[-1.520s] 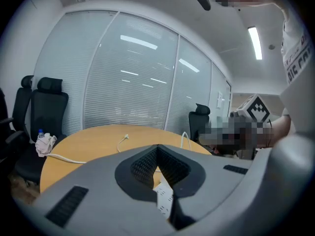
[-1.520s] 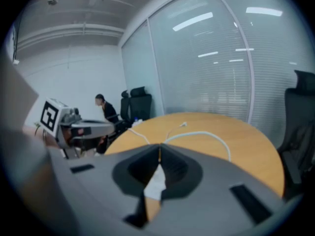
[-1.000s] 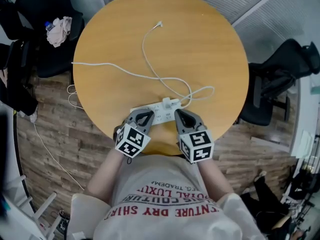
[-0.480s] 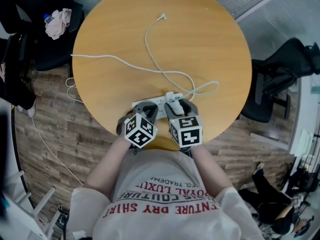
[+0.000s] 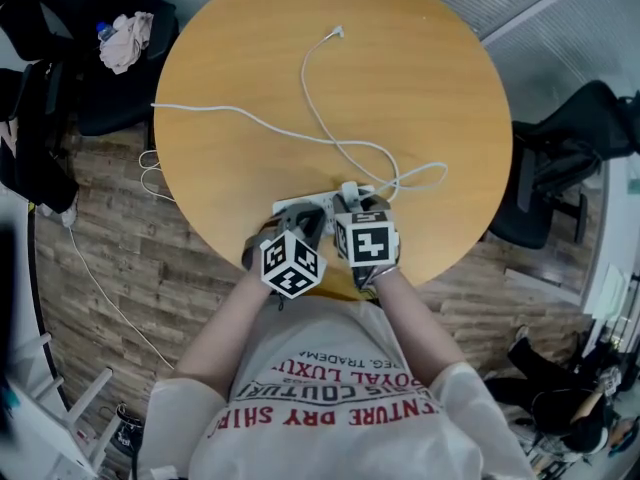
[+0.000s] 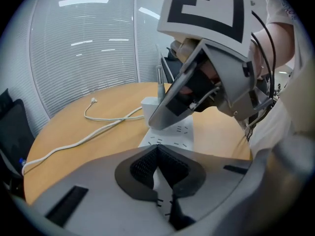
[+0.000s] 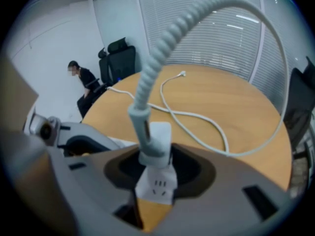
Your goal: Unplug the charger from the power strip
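A white power strip [image 5: 300,208] lies near the front edge of the round wooden table [image 5: 420,98]. A white charger [image 5: 348,192] is plugged into it, and its cable [image 5: 330,143] loops across the top. My right gripper [image 5: 357,211] stands over the charger [image 7: 156,141]. Its jaws are closing on either side of the charger with a gap still showing. My left gripper [image 5: 306,226] is shut, its tip [image 6: 157,150] down on the power strip [image 6: 172,132] just left of the charger [image 6: 149,104].
The strip's own cord [image 5: 210,118] runs off the table's left edge to the wooden floor. Black office chairs stand at the right [image 5: 570,158] and the upper left [image 5: 70,78]. A person [image 7: 82,80] sits in the far background.
Both grippers moved forward and down onto the power strip. The right one shifted left from the strip's end to straddle the charger, and its jaws now stand apart.
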`<state>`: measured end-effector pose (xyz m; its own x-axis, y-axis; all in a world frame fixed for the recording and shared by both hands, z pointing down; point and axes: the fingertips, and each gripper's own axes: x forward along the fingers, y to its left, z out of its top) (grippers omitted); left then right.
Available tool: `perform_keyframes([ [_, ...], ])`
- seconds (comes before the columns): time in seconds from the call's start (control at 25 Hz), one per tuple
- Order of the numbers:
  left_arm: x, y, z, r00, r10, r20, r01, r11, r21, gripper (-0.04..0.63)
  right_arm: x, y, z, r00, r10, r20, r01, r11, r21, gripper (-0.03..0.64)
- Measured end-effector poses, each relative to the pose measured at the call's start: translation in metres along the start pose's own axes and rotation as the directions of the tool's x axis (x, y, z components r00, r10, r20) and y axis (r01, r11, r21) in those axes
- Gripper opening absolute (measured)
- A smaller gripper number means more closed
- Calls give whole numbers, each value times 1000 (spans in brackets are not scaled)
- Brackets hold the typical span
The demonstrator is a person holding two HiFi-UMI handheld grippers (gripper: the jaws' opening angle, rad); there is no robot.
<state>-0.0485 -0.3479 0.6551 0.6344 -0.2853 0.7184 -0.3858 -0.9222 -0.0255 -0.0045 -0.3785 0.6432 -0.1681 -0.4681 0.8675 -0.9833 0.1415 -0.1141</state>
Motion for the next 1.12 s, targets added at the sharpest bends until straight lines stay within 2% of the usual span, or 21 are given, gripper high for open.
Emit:
perform_keyframes([
  [0.4, 2, 3, -2, 1000, -16, -5, 16, 1000, -22, 30, -6, 2, 4, 1000, -18, -21, 18, 1000, -12, 159],
  [0.76, 2, 4, -3, 999, -46, -17, 45, 998, -50, 29, -33, 2, 26, 999, -10, 51, 9, 1000, 5, 158],
  [0.88, 1, 6, -3, 999, -34, -6, 34, 998, -61, 29, -48, 3, 33, 995, 8, 95, -9, 1000, 4, 158],
  [0.96, -4, 10, -2, 1000, -18, 19, 20, 993, -113, 29, -61, 5, 40, 989, 31, 147, -30, 1000, -9, 158],
  [1.12, -32, 30, 11, 992, 33, 121, -2, 968, -252, 29, -88, 3, 56, 962, 57, 267, -46, 998, -47, 158],
])
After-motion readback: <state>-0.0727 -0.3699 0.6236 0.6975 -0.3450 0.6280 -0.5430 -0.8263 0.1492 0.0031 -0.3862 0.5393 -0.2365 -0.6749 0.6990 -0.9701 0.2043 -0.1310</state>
